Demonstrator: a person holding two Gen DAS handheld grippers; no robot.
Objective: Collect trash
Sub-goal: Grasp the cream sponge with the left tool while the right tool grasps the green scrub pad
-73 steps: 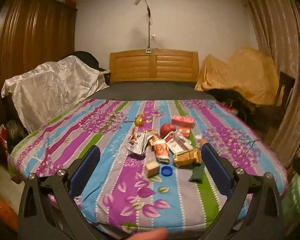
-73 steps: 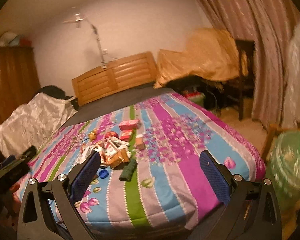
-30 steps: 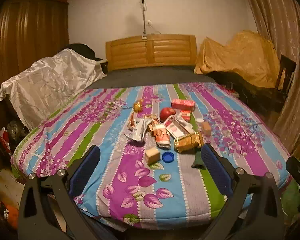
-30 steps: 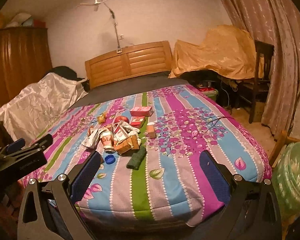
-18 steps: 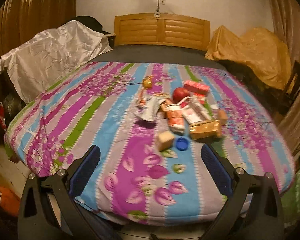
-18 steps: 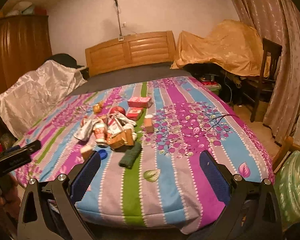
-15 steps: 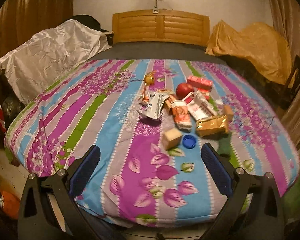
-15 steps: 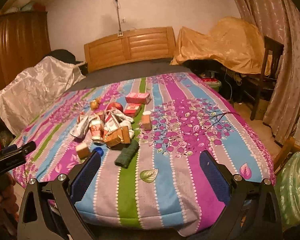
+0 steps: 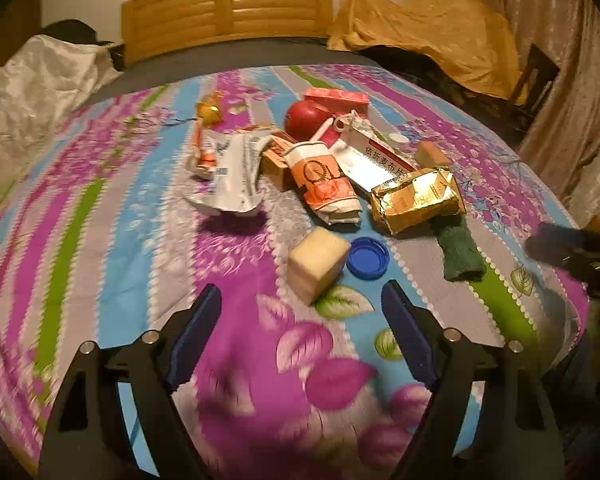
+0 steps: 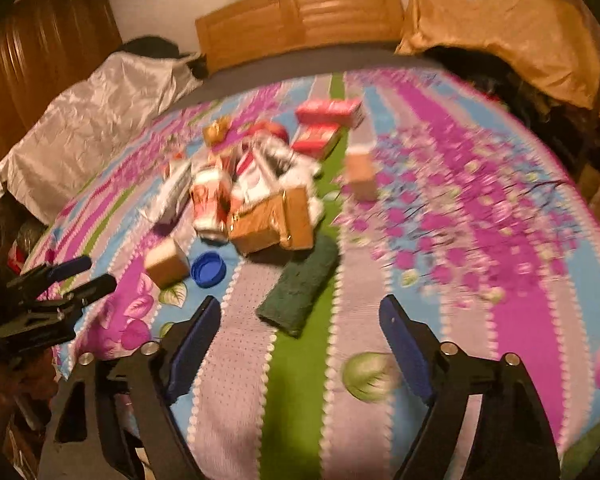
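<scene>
A heap of trash lies on the striped floral bedspread [image 9: 100, 216]: a crumpled white wrapper [image 9: 236, 172], an orange paper cup [image 9: 324, 180], a gold foil pack [image 9: 416, 200], a tan block [image 9: 318, 264], a blue bottle cap [image 9: 368, 258] and a dark green cloth [image 9: 460, 248]. My left gripper [image 9: 302, 320] hovers just short of the tan block, its jaws closing with nothing between them. My right gripper [image 10: 300, 326] hovers before the green cloth [image 10: 300, 284], its jaws closing too, and the cloth's near end lies level with the fingertips. The right view is blurred.
A red apple [image 9: 306, 118] and pink boxes [image 9: 336, 98] lie behind the heap. The wooden headboard [image 9: 228, 8] is at the far end, a silver cover [image 10: 92, 120] at the left and a tan-draped pile [image 9: 428, 28] at the right. The other gripper [image 10: 52, 300] shows at the left edge.
Both grippers have dropped and moved in toward the heap, which now looks much larger. The jaws of both have narrowed.
</scene>
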